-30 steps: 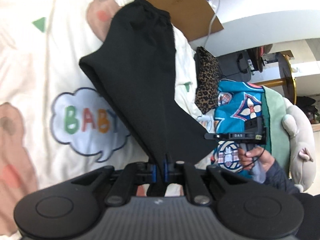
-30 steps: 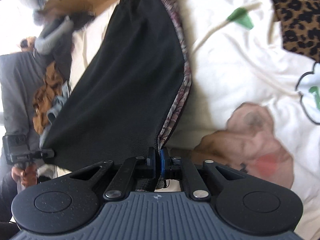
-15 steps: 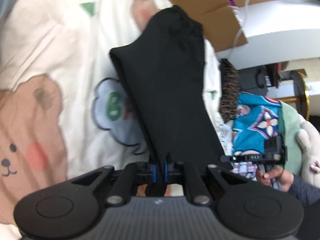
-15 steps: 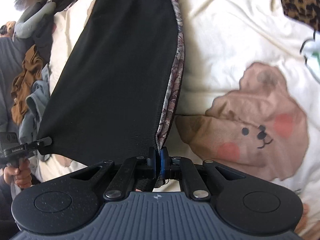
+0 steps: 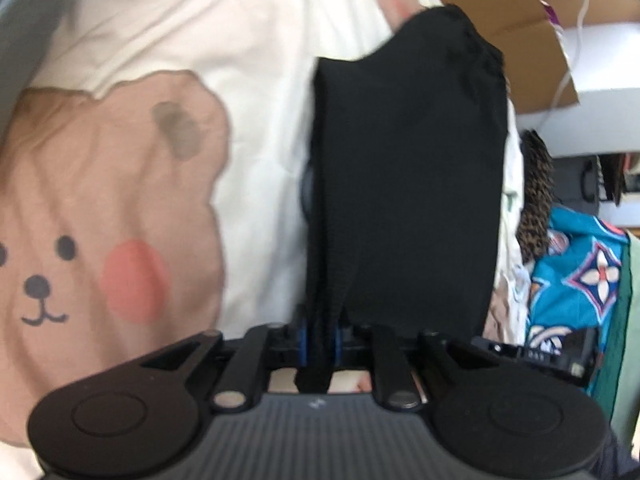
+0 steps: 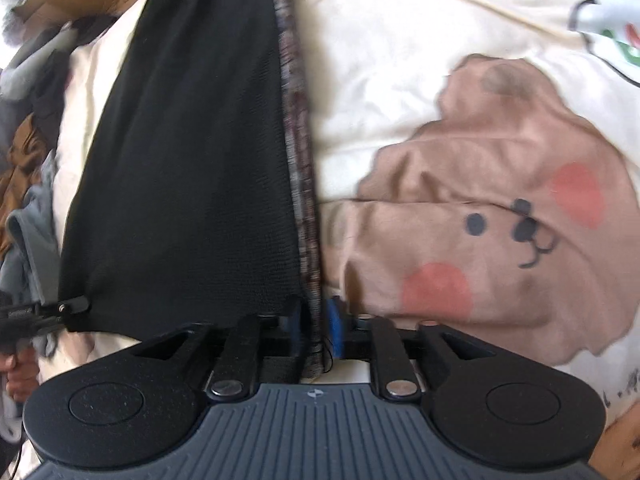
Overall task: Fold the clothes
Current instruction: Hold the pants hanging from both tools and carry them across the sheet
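Black garment [image 5: 404, 184]: held stretched above the bear-print bedsheet [image 5: 120, 200], running away from both grippers toward the cardboard box [image 5: 520, 20] at its far end. Left gripper [image 5: 320, 340]: jaws closed tight on one bunched near corner of the garment. Right gripper [image 6: 316, 332]: jaws pinched shut on the other near corner, along the patterned trim edge [image 6: 298, 128]. Clothing pile [image 6: 28, 160]: left of the garment in the right wrist view. Blue patterned fabric [image 5: 580, 272]: right of the garment in the left wrist view.
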Demonstrator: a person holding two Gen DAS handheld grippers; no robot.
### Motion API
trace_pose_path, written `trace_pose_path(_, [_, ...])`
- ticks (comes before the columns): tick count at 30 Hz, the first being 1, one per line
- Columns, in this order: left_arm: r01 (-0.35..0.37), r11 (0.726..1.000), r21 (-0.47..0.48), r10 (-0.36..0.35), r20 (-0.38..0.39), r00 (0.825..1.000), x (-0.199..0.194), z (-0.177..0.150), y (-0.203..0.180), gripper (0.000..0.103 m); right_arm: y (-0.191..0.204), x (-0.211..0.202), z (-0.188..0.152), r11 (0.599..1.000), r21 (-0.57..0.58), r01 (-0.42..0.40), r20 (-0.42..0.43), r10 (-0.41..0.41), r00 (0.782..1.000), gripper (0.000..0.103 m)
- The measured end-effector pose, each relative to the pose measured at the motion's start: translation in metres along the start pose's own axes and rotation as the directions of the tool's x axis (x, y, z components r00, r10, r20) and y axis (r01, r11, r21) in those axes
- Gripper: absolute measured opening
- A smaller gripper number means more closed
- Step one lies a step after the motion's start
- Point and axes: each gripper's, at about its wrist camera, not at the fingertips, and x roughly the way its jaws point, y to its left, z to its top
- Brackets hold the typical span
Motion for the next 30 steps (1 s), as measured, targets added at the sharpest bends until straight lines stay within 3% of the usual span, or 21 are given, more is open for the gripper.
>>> trace_pose_path(1, [-0.003,1.000,-0.006,0.003,0.005,1.000,-0.001,0.000,0.002,0.026,-0.002,-0.001,-0.002,1.000,0.018,-0.005,0.008,0.005,1.000,0.041])
trace_pose_path(4, [0.007,1.000,-0.018,-0.007,0.015,1.000,-0.004,0.003,0.008,0.036,-0.009,0.000,-0.009,0.998,0.053,-0.026,0.017,0.025,1.000,0.042])
trace_pose_path(13, [0.044,0.998,-0.038,-0.044,0.012,0.999,0.009,0.008,0.018,0.041,-0.017,0.013,-0.015,0.989,0.074,-0.126,0.032,0.124,0.992,0.041])
trace_pose_path(18, [0.079,0.996,-0.033,-0.079,-0.003,0.997,0.009,0.011,0.021,0.044,-0.013,0.017,-0.015,0.990,0.048,-0.133,0.030,0.132,0.991,0.041])
trace_pose_path(20, [0.098,0.994,-0.040,-0.099,-0.011,0.995,0.009,0.011,0.022,0.045,-0.011,0.018,-0.012,0.991,0.035,-0.130,0.032,0.129,0.991,0.028])
trace_pose_path(21, [0.106,0.993,-0.044,-0.107,-0.013,0.994,0.009,0.011,0.024,0.045,-0.010,0.018,-0.011,0.991,0.026,-0.127,0.034,0.127,0.991,0.008])
trace_pose_path(30, [0.151,0.987,-0.063,-0.153,-0.030,0.988,0.010,0.013,0.026,0.048,-0.032,0.011,-0.011,0.984,0.075,-0.163,0.029,0.161,0.986,0.006])
